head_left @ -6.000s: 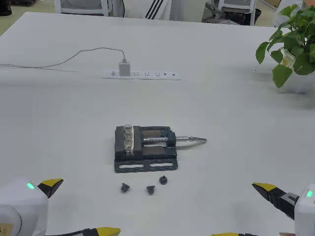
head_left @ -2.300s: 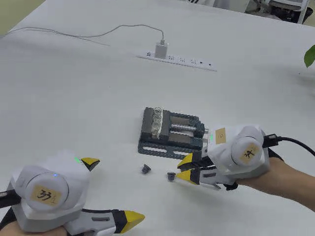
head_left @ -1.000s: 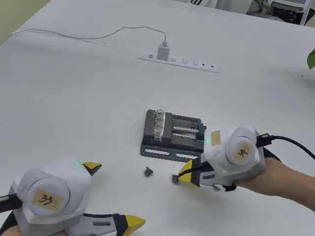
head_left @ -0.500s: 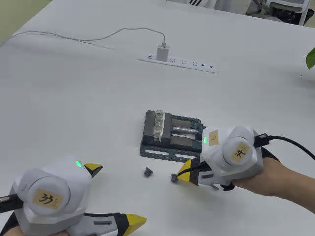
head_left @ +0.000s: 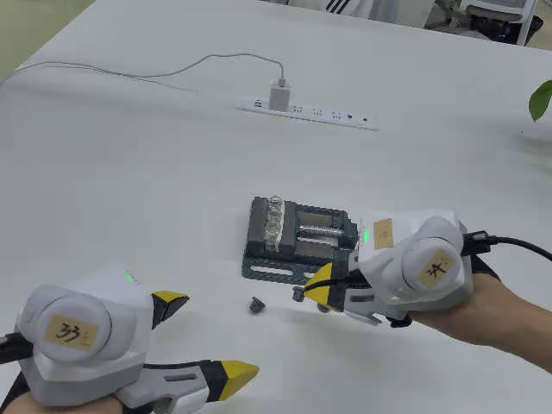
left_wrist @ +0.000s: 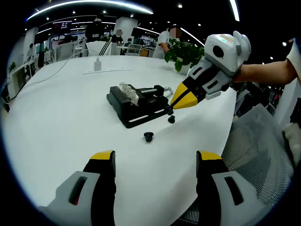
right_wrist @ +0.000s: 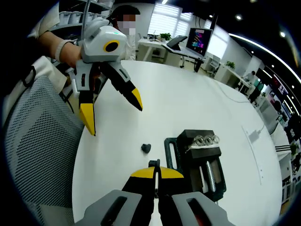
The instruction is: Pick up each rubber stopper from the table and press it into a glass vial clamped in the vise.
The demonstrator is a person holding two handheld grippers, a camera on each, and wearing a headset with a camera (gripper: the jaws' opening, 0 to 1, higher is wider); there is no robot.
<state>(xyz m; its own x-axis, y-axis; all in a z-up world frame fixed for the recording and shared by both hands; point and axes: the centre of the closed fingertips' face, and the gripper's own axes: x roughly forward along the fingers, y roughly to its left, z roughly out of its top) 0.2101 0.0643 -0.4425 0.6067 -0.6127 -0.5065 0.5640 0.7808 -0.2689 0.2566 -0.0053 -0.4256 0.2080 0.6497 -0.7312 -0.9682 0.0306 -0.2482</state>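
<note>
My left claw [head_left: 207, 335] hangs nearest me, low over the white table [head_left: 129, 172]. Its 2 jaws are spread wide with nothing between them. Just past it, 1 loose stopper [head_left: 256, 304] lies on the table. To the right, my right claw [head_left: 315, 287] has its 2 yellow tips pinched tight on the gripped stopper [right_wrist: 154, 164]. It is held just off the table, close in front of the vise [head_left: 297, 246]. In the left gripper view, what looks like 1 more, the last stopper [left_wrist: 171, 119], sits on the table right under those tips. The vise clamps the glass vials [head_left: 273, 220] upright at its left end. Farther back lies a power strip [head_left: 306, 113] with a charger [head_left: 279, 93] plugged in.
</note>
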